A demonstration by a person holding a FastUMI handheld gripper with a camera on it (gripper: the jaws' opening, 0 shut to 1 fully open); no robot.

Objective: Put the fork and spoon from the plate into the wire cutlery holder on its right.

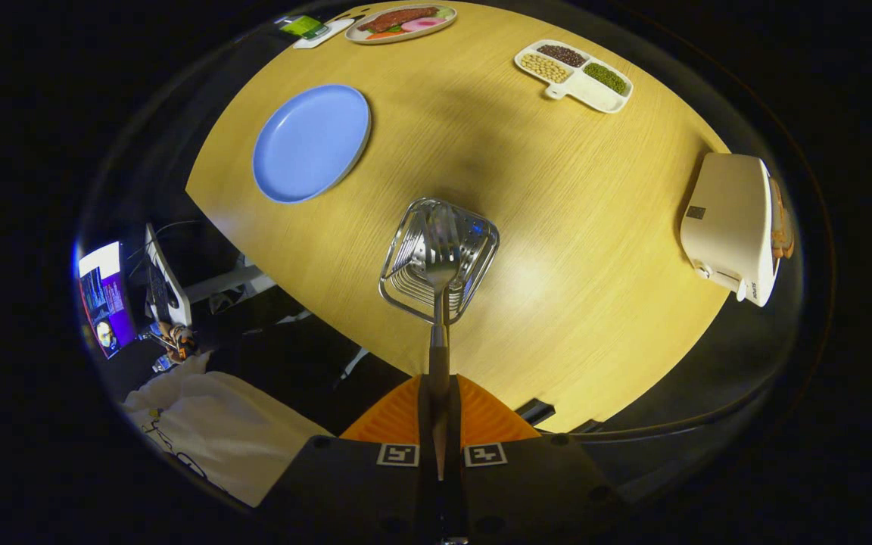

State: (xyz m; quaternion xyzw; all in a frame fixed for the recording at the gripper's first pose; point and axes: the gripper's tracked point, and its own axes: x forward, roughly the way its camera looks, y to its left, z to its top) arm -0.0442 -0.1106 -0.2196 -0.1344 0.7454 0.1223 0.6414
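Gripper (440,424) clamped on fork (438,261) handle, tines hanging over wire cutlery holder (474,269) right of the bare blue plate (311,142); mid-drop step, next likely lower and release inside.

Table (557,227): wood-grain top, matt w/ soft sheen. Holder (474,261): shiny metal wire. Fork (440,261): polished metal, held btwn the closed fingers of the gripper (440,409); ribbed pads (485,416). Plate (312,142), far left: smooth, slightly glossy. Toaster (731,219), right: smooth plastic-looking shell. Cloth (209,424), near left: soft, creased.
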